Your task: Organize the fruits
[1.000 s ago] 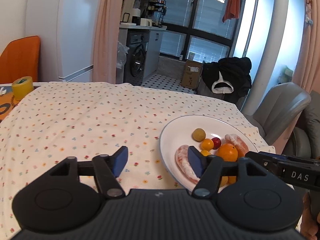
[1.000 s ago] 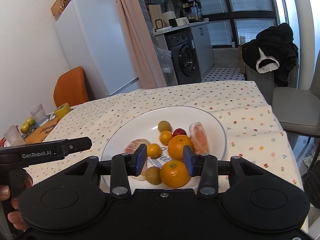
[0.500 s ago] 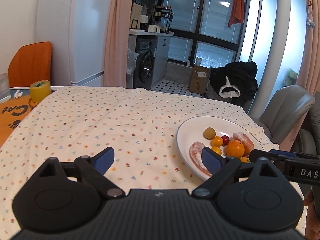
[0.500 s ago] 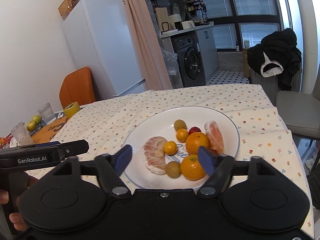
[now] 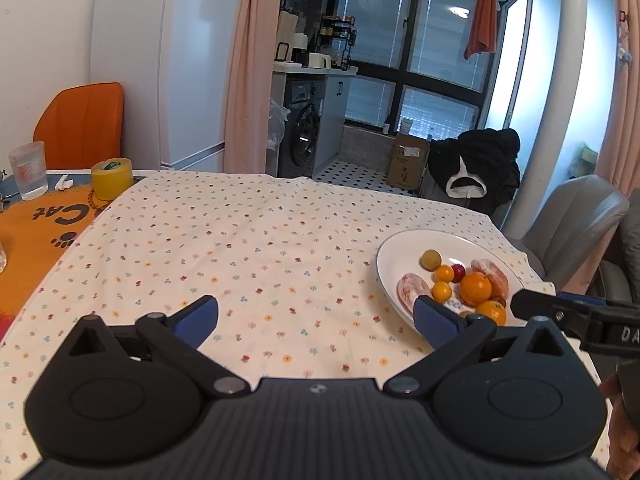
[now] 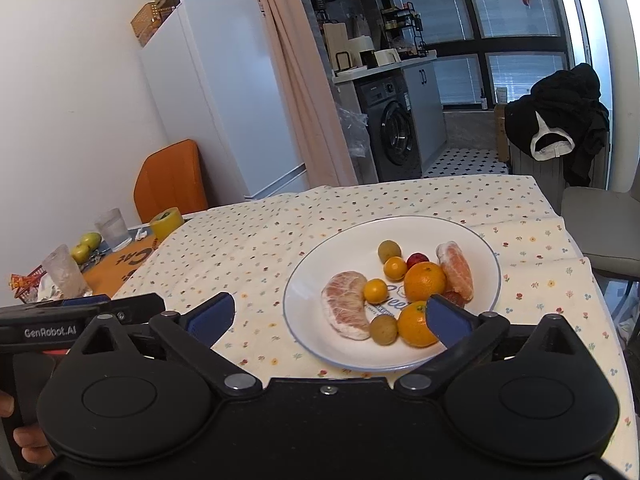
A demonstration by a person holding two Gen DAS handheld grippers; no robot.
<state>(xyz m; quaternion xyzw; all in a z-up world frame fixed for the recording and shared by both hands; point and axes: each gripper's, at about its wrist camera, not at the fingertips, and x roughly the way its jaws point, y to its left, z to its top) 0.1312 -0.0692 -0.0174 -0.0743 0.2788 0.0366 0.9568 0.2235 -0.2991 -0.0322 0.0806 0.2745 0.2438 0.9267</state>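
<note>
A white plate (image 6: 312, 280) (image 5: 390, 252) on the flowered tablecloth holds a heap of fruit: two oranges (image 6: 424, 282), two peeled pomelo pieces (image 6: 346, 308), small yellow kumquats (image 6: 376, 291), brownish-green round fruits (image 6: 389, 251) and a small red fruit (image 6: 418, 258). My right gripper (image 6: 328, 318) stands wide open just in front of the plate's near rim, holding nothing. My left gripper (image 5: 316, 316) is also wide open and empty, to the left of the plate over bare cloth; its right finger overlaps the plate's near-left rim.
At the table's left end lie an orange mat (image 5: 36, 236), a yellow tape roll (image 5: 112, 178), glasses (image 6: 114, 229) and green apples (image 6: 86, 246). An orange chair (image 5: 82, 124) stands left, a grey chair (image 5: 576, 216) right. A hand (image 6: 28, 446) grips the left tool.
Both grippers have opened wide and drawn back from the plate. The right one was narrow over the fruit a second ago; the plate now looks smaller in both views.
</note>
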